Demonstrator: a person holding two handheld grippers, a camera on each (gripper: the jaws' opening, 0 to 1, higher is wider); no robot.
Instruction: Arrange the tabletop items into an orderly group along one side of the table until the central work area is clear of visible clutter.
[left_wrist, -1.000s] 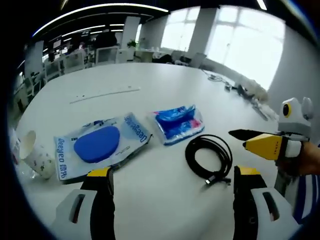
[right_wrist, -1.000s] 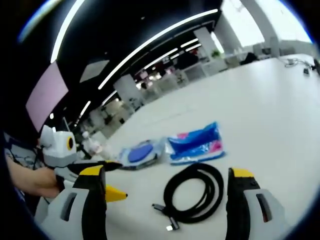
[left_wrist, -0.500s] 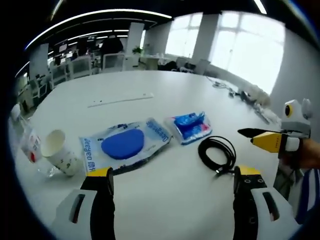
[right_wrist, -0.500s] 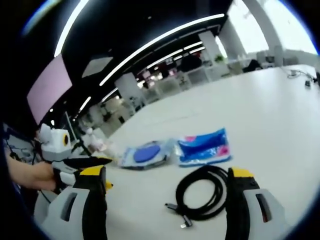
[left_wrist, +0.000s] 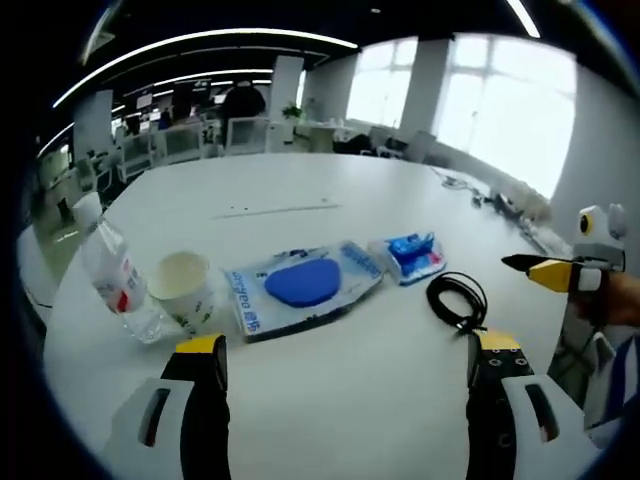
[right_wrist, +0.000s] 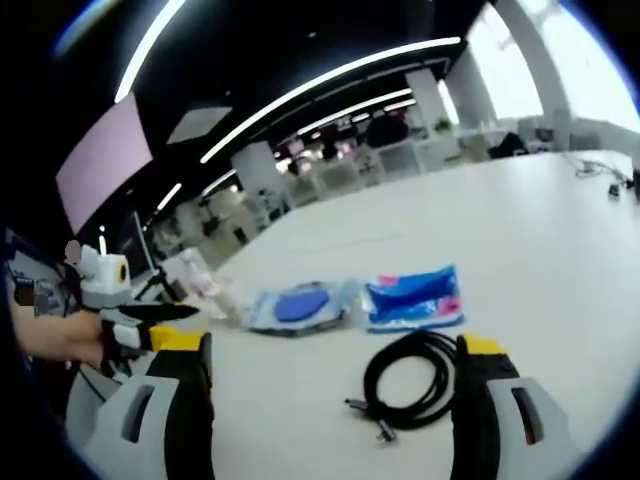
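The white table (left_wrist: 300, 190) carries everything, and its middle is not yet clear; a loose row of clutter runs across it. Largest is the clear pouch (left_wrist: 303, 287) with a blue disc inside, lying flat near the centre; just to one side of it lies the smaller blue packet (left_wrist: 415, 254), and past that the black cable (left_wrist: 458, 300), coiled, nearest my right hand. On the other side of the pouch a paper cup (left_wrist: 185, 290) stands tilted, just beside a clear bottle (left_wrist: 118, 278) with a red label that lies toward the table edge.

My left tongs (left_wrist: 345, 350) are spread wide and hold nothing, hanging above bare table short of the row; my right tongs (right_wrist: 330, 350) are likewise wide and empty, with the cable lying just ahead between the two jaws.

I judge this the very start; nothing is gripped and nothing grouped. The cable looks the nearest pick for the right tongs; the next move calls for lowering over the coil, pinching several loops together so it does not unwind, then carrying it to one side; the cup and bottle suit the left.
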